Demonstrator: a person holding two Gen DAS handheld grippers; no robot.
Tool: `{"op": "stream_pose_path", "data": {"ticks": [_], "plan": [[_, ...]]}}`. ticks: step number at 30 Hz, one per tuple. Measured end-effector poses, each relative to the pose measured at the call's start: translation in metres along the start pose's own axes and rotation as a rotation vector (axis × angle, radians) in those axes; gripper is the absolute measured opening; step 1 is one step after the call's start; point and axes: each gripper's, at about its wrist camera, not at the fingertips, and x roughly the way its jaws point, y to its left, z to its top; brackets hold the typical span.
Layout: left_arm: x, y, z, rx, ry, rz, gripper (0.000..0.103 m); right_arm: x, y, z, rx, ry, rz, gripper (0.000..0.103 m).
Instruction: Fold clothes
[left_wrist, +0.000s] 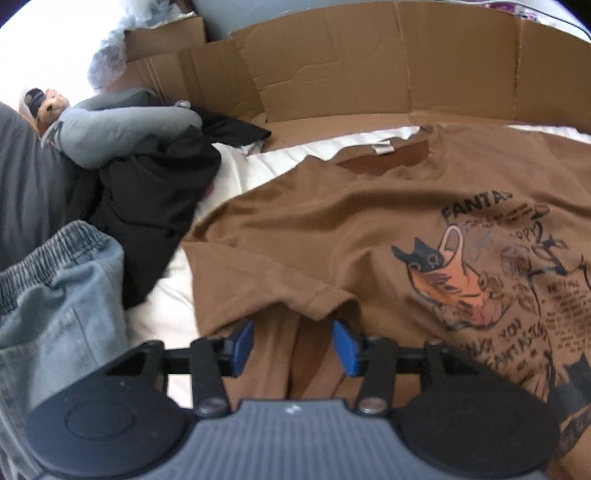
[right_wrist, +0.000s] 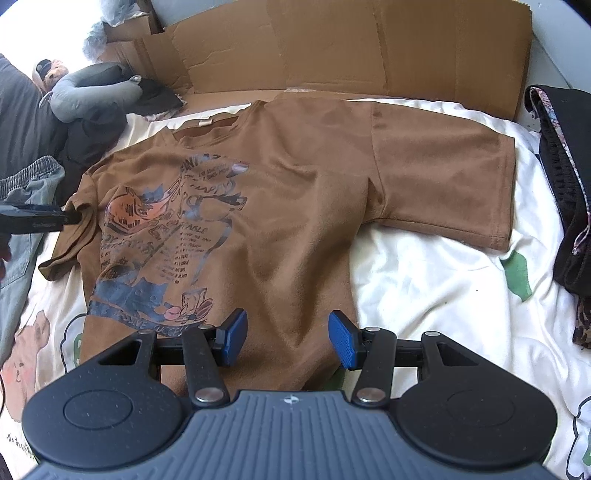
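A brown T-shirt (right_wrist: 295, 192) with a dark blue and orange print lies face up and spread out on a white printed sheet (right_wrist: 443, 295), collar toward the cardboard. My left gripper (left_wrist: 294, 345) is open at the shirt's left sleeve (left_wrist: 314, 306). The sleeve hem lies just ahead of its blue pads (left_wrist: 243, 343), with brown fabric under them. In the right wrist view the left gripper (right_wrist: 70, 218) touches that sleeve from the left edge. My right gripper (right_wrist: 288, 339) is open, low over the shirt's bottom part, and holds nothing. The right sleeve (right_wrist: 443, 166) lies flat.
Light blue jeans (left_wrist: 55, 295) and a black garment (left_wrist: 155, 192) are piled left of the shirt, beside a grey neck pillow (left_wrist: 122, 122) and a plush toy (left_wrist: 44, 103). Flattened cardboard (left_wrist: 369, 66) stands along the back. Dark clothes (right_wrist: 561, 184) lie at the right edge.
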Motion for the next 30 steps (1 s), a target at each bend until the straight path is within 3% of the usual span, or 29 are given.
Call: {"op": "stream_pose_path", "data": {"ticks": [5, 7, 8, 9, 18, 21, 30], "plan": [[0.004, -0.002, 0.007, -0.019, -0.042, 0.041, 0.047, 0.000, -0.002, -0.002, 0.003, 0.006, -0.001, 0.056], [0.004, 0.001, 0.011, -0.027, -0.061, 0.039, 0.023, 0.001, -0.003, -0.003, 0.004, 0.008, 0.000, 0.056], [0.003, 0.005, 0.012, -0.036, -0.063, 0.028, 0.005, 0.001, -0.003, -0.004, 0.005, 0.009, -0.001, 0.056], [0.003, 0.009, 0.014, -0.046, -0.064, 0.017, 0.002, 0.000, -0.004, -0.004, 0.006, 0.008, -0.001, 0.056], [-0.022, 0.082, 0.024, -0.054, -0.076, 0.046, 0.001, -0.001, -0.005, -0.001, 0.008, 0.003, 0.003, 0.056], [-0.024, 0.110, 0.026, -0.094, -0.068, 0.088, 0.001, 0.000, -0.003, 0.000, 0.003, 0.013, 0.015, 0.056], [-0.011, 0.139, 0.012, -0.084, -0.024, 0.157, 0.001, 0.000, 0.003, 0.001, -0.015, 0.017, 0.015, 0.056]]}}
